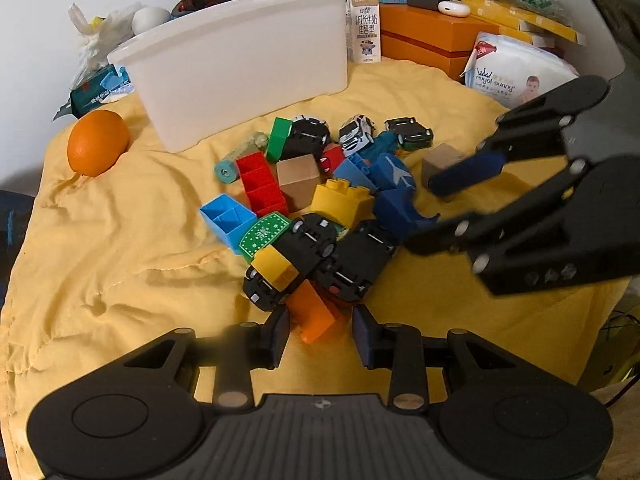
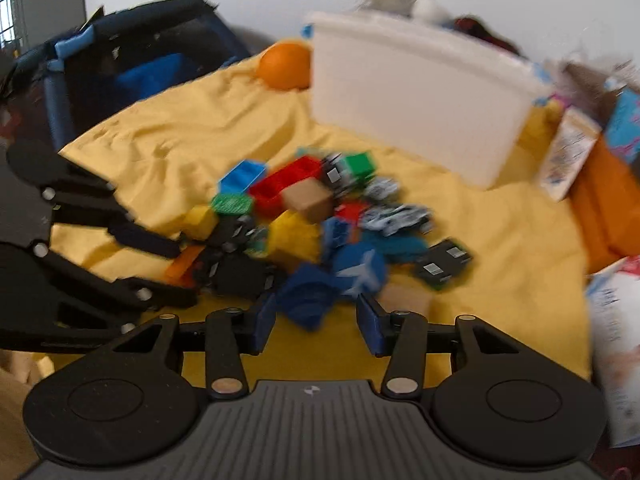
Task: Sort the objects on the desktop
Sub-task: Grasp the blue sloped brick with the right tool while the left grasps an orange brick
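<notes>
Now both grippers are clamping toys: left gripper (image 1: 320, 334) grasping an orange block (image 1: 310, 314), right gripper (image 2: 316, 322) a blue piece (image 2: 306, 298); lifting toward the white bin (image 1: 240, 64) likely follows.

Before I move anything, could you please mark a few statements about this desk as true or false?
1. An orange lies on the yellow cloth beside the white bin. True.
2. The white bin is tipped on its side. False: it stands upright.
3. An orange block sits between the fingers of the left gripper. True.
4. The white toy car is inside the bin. False: it lies on the cloth among the other toys, in front of the bin.
</notes>
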A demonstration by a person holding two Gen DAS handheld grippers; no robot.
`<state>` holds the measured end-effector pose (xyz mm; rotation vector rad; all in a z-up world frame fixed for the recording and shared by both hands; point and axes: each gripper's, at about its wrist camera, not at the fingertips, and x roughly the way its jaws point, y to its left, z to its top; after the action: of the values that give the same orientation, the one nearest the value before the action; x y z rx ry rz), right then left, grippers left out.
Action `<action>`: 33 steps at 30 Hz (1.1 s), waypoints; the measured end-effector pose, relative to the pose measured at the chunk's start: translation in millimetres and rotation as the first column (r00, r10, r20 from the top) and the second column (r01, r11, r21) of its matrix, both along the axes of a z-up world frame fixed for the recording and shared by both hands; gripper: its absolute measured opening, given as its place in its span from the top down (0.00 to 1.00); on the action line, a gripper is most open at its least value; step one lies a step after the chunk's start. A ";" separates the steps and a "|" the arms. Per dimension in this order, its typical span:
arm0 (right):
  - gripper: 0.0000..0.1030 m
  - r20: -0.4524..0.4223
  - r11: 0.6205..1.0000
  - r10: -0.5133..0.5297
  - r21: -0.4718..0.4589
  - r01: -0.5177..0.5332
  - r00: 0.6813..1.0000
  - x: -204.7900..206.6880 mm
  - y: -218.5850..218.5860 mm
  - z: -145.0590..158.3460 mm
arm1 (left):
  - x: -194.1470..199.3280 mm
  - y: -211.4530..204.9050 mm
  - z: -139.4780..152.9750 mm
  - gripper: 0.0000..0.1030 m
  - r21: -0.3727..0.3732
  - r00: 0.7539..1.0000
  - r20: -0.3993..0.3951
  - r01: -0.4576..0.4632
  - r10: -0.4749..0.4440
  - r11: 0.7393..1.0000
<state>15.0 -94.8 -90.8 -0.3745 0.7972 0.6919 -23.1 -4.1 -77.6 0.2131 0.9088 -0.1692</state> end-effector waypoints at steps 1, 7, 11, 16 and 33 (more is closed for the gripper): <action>0.52 -0.002 1.000 0.003 -0.014 -0.003 1.000 1.0 4.5 -3.6 | 0.2 0.4 -0.4 0.65 -0.001 1.000 0.002 0.003 -0.003 1.000; 0.55 -0.054 0.999 -0.052 -0.011 0.052 0.997 20.5 10.6 -19.1 | -5.1 6.4 1.4 0.71 -0.026 1.000 -0.002 0.005 -0.005 1.000; 0.55 -0.040 0.998 -0.054 -0.026 0.053 0.998 11.1 3.9 -16.1 | -14.5 0.0 4.5 0.71 0.008 0.999 -0.002 0.053 -0.053 0.999; 0.55 0.034 0.990 0.001 -0.141 0.004 0.999 -10.6 -4.8 -5.7 | -23.5 -7.5 9.3 0.71 0.011 0.996 -0.014 0.087 -0.087 0.996; 0.50 0.017 0.998 -0.008 -0.062 0.009 1.000 -34.5 -15.2 7.5 | -40.1 -14.5 23.4 0.49 -0.056 0.995 0.047 0.092 -0.089 0.994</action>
<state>-19.4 -110.1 -83.3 -0.4325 0.8050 0.6563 -63.2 -18.6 -54.2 0.2034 0.8495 -0.2735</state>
